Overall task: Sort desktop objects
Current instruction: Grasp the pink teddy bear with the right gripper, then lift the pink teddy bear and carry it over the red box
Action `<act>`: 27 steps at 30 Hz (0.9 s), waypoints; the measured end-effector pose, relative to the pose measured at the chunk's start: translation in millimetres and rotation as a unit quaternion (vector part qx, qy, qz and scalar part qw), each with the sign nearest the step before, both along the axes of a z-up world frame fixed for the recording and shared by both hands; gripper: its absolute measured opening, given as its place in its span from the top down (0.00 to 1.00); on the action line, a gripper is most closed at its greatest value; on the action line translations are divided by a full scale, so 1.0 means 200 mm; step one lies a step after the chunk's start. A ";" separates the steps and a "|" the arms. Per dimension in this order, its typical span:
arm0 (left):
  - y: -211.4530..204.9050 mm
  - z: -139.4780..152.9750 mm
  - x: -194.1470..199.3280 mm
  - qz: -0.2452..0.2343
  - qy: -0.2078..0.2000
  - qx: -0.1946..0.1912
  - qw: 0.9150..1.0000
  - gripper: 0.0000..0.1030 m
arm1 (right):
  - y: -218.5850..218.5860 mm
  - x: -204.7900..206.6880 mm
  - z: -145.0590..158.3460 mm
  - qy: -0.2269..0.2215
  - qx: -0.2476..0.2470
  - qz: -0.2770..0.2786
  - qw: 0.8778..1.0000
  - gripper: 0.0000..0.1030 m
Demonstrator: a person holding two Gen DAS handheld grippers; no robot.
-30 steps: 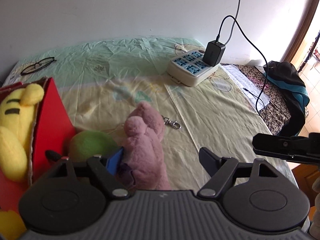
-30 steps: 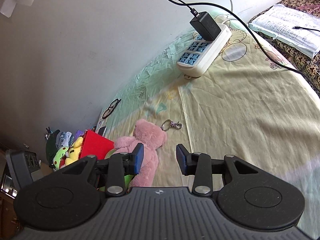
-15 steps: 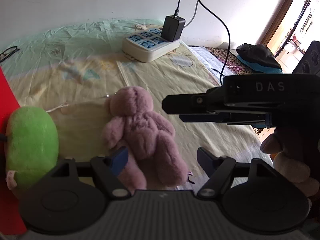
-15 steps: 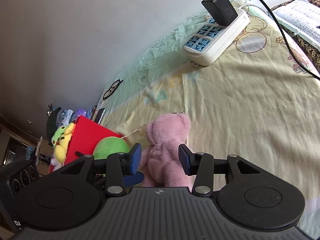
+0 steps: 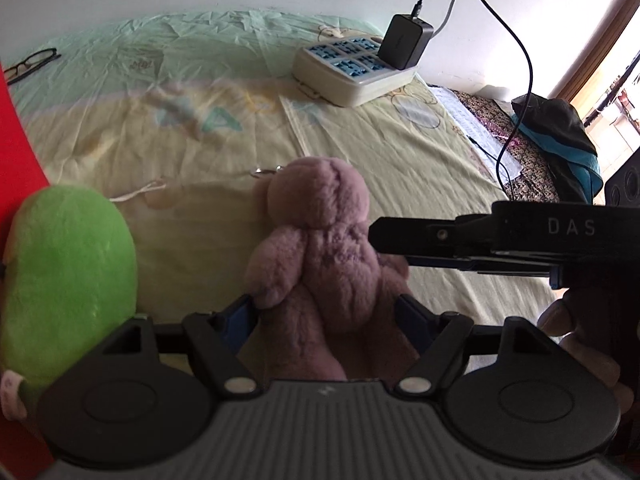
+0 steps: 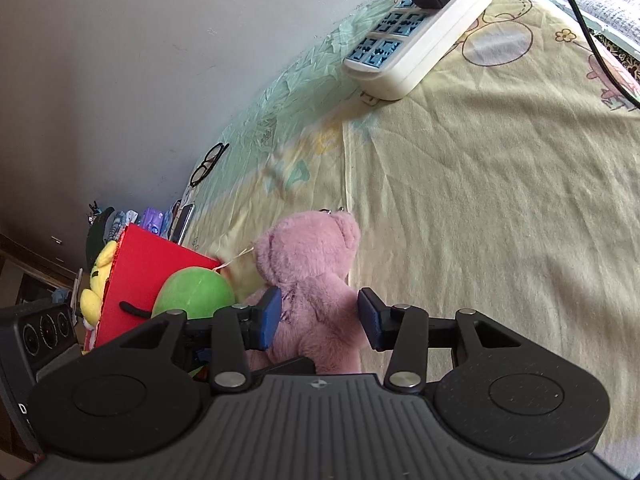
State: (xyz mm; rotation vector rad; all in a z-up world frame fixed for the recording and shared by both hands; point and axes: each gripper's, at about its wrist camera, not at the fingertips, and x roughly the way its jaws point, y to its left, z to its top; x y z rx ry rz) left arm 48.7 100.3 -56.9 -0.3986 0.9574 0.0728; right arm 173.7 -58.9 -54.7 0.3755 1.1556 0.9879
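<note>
A pink plush bear (image 5: 320, 248) lies on the yellow-green cloth with its head away from me. My left gripper (image 5: 326, 314) is open, its fingers on either side of the bear's lower body. My right gripper (image 6: 318, 320) is also open and straddles the bear (image 6: 312, 276) from the other side; its fingers (image 5: 404, 234) show in the left wrist view against the bear's right side. A green plush (image 5: 68, 276) lies to the left of the bear, beside a red box (image 6: 140, 272) that holds a yellow plush (image 6: 94, 284).
A white power strip (image 5: 352, 68) with a black charger (image 5: 404, 42) and cable stands at the back. Glasses (image 5: 30, 64) lie at the far left. A dark bag (image 5: 556, 140) and papers lie at the right edge. A keyring (image 5: 266, 171) sits behind the bear's head.
Both grippers have moved in on the pink bear and now straddle it. The right gripper has come lower, against the bear's right side.
</note>
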 end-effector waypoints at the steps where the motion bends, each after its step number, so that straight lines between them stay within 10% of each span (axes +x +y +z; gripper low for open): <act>1: 0.01 -0.01 0.01 0.001 -0.001 -0.012 1.000 0.27 | 0.01 0.00 -0.01 0.001 -0.001 0.005 1.000 0.49; 27: -0.32 0.13 -0.21 -0.097 -0.050 -0.068 0.992 0.29 | -0.40 -0.33 0.20 -0.018 -0.017 -0.030 0.999 0.53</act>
